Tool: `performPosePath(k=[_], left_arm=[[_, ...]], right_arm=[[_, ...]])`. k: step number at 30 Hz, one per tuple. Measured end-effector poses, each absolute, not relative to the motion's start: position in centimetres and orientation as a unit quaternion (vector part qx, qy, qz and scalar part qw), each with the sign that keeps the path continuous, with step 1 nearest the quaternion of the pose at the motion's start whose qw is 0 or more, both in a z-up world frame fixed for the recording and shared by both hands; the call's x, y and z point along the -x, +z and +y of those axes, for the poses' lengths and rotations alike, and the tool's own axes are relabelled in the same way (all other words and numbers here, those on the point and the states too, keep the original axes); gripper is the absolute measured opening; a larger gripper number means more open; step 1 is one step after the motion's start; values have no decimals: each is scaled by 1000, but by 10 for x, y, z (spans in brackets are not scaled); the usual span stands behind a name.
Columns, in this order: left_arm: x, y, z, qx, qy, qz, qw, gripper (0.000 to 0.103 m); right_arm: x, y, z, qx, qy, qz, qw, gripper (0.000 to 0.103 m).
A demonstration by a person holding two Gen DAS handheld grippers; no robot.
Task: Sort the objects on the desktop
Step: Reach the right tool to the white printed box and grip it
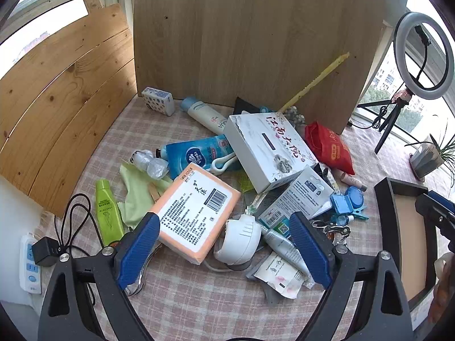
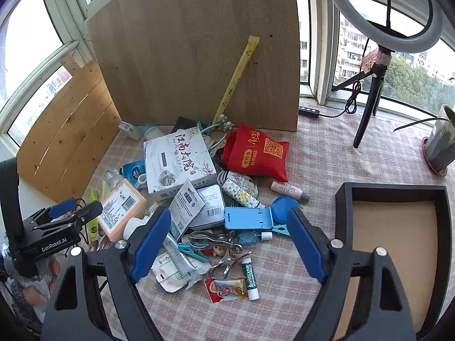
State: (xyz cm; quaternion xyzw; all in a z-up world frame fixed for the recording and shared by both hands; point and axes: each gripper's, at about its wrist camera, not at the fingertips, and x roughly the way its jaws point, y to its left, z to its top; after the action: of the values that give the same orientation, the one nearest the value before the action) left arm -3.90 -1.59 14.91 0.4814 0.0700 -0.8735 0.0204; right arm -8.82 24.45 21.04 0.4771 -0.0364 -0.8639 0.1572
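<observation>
Left claw (image 1: pixel 224 244): spread wide, nothing gripped; seen low centre of the left wrist view, blue pads either side of the orange-edged packet (image 1: pixel 196 213) and the white round device (image 1: pixel 241 241).

Right claw (image 2: pixel 227 244): likewise released and bare; framed low centre of the right wrist view over a clutter of metal clips (image 2: pixel 216 240), a teal clothes peg (image 2: pixel 193 250) and a blue folding stand (image 2: pixel 247 217).

Pile is spread across the checked cloth of the bench (image 2: pixel 327 153), centre of both frames. Noted in it: white printed box (image 2: pixel 179 162) propped tilted on other items, red pouch (image 2: pixel 256 153) just right of the box, lip balm stick (image 2: pixel 250 278) lying beside a small sachet (image 2: pixel 227 287) at the pile's near edge, green tube (image 1: pixel 106 213) at left, blue Vinda pack (image 1: pixel 199 153) partly under the box.

Dark-walled tray (image 2: pixel 344 213) is seen at lower right, just beside the pile.

Ring light on a tripod (image 2: pixel 372 91) stands at upper right.
</observation>
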Motion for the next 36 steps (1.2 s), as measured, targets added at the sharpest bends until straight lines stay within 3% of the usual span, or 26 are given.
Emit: performPosePath(k=[15,33,36], left_arm=[[123,112,11,-517,-849,107,17,76],[169,72,17,-552,-824,127,14,65],[172,72,20,-554,-823,129,5,59]], right_arm=[[215,140,172,-564,-795,-29,223,51],[257,89,150,-623,-731,-102,257,50],[254,90,148,-624,-731,-106,255,51]])
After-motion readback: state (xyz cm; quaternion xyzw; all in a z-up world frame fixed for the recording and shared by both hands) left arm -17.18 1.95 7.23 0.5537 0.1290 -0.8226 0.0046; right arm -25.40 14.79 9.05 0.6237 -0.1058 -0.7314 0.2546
